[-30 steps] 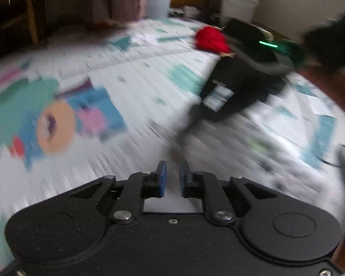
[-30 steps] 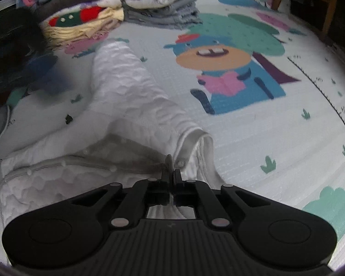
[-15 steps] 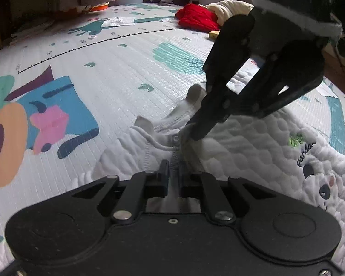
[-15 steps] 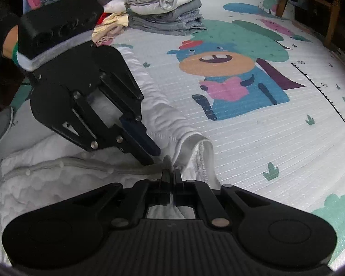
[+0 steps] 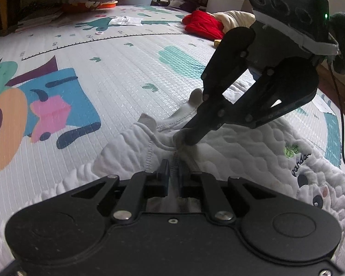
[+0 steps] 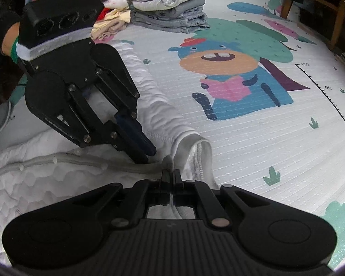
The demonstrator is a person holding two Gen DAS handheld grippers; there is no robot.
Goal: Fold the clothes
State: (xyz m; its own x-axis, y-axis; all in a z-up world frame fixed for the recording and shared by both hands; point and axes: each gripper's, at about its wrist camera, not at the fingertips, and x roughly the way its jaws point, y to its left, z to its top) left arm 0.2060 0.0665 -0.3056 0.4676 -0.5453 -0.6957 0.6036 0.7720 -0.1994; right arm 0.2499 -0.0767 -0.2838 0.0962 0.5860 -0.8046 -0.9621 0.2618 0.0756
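Left wrist view: left gripper (image 5: 173, 172), now closed on the white quilted garment (image 5: 241, 151), meets the right gripper (image 6: 170, 176) pinching the same hem; open cartoon-printed play mat (image 5: 126, 73) at 10 o'clock.

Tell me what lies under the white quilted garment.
The white quilted garment lies spread on the cartoon play mat, whose print shows around its edges. Whatever sits directly beneath the fabric is covered and cannot be seen.

Cartoon play mat (image 5: 131, 73) floor, wooden chair (image 6: 319, 7) behind.
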